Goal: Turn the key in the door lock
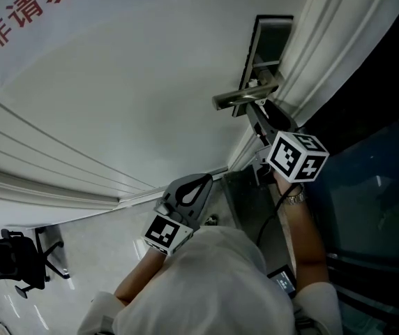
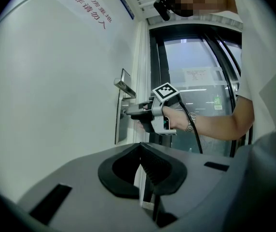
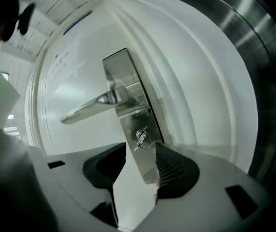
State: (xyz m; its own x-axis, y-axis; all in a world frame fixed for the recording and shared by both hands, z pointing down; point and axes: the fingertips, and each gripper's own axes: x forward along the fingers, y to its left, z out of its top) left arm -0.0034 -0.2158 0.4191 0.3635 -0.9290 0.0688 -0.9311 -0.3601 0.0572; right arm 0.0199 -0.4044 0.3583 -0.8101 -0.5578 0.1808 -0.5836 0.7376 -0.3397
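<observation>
A silver lock plate (image 3: 128, 81) with a lever handle (image 3: 87, 108) sits on the white door. A small key (image 3: 141, 138) sticks out of the keyhole below the handle. My right gripper (image 3: 140, 166) is open, its dark pads on either side of the key and just short of it, not touching it. In the head view this gripper (image 1: 257, 114) points at the plate right under the handle (image 1: 245, 96). My left gripper (image 2: 140, 149) is shut on nothing and hangs back from the door, lower left (image 1: 203, 181). It looks across at the right gripper (image 2: 128, 112) by the lock.
Red characters (image 1: 18, 12) are printed on the door's upper part. A white moulded door frame (image 1: 325, 40) runs beside the lock, with dark glass (image 1: 367, 187) to its right. An office chair (image 1: 18, 257) stands on the floor at lower left.
</observation>
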